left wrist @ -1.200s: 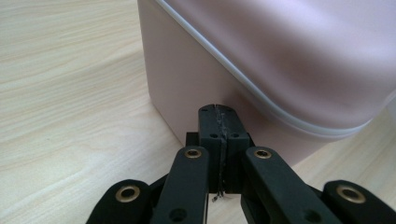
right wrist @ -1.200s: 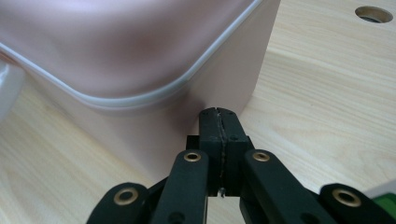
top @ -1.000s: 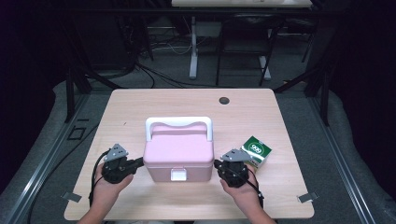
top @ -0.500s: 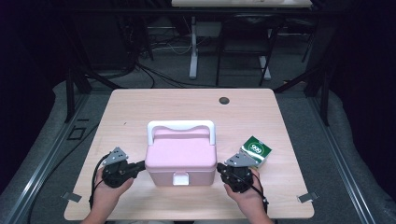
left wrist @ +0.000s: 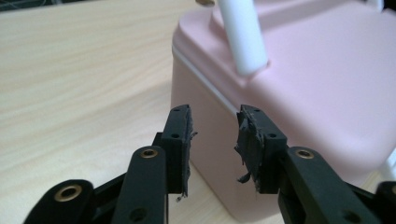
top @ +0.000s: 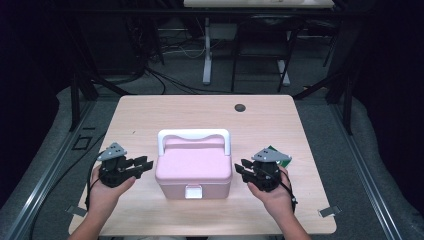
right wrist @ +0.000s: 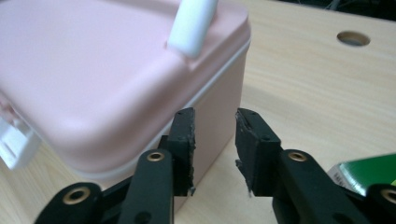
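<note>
both grippers (top: 146, 164) (top: 242, 166) level, flanking pink box (top: 194, 167), jaws apart

The box (top: 194, 165) is a soft pastel pink with a white handle (top: 194, 136) and a white latch (top: 193, 191) (kinda lunchbox vibes). It sits on a pale wood-grain table (top: 150, 115), between two black grippers, left (top: 142, 165) and right (top: 244, 168), each topped with a grey plate, and there's a green packet (right wrist: 369, 171) by the right one.

1. The left gripper (top: 142, 165) sits in the person's left hand (top: 102, 192), just left of the pink box (top: 194, 170). It points at the box's side.
2. Its jaws have just been opening, with nothing between them.
3. The right gripper (top: 243, 169) sits in the right hand (top: 272, 197), just right of the box.
4. Its jaws have just been opening too, holding nothing.
</note>
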{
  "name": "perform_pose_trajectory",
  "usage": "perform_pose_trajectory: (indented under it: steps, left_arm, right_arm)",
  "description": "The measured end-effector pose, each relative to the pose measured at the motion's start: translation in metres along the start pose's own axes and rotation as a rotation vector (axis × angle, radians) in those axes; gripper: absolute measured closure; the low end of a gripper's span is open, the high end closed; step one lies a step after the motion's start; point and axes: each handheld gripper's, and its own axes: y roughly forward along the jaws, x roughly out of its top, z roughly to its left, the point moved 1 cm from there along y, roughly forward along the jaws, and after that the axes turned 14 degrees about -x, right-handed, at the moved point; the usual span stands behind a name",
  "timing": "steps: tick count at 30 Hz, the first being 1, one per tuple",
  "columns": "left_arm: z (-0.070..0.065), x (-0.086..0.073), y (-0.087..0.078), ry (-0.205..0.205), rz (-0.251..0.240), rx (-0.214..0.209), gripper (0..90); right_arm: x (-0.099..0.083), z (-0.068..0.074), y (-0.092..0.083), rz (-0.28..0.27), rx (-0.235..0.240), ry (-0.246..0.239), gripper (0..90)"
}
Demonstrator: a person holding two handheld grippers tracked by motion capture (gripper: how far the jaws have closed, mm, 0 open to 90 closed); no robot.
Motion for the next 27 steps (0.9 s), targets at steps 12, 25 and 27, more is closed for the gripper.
perform_pose_trajectory:
  steps: [12, 25, 27]
  left_arm:
    - [-0.011, 0.035, -0.001, 0.046, 0.009, -0.038, 55.3]
    - [-0.007, 0.042, 0.024, 0.026, 0.028, -0.06, 53.8]
    - [-0.006, 0.042, 0.026, 0.014, 0.025, -0.074, 54.8]
  right_arm:
    - [0.037, -0.006, -0.001, -0.017, 0.139, 0.036, 51.9]
    - [0.047, 0.002, 0.022, -0.01, 0.174, 0.047, 50.4]
    - [0.047, 0.002, 0.024, -0.009, 0.177, 0.051, 50.7]
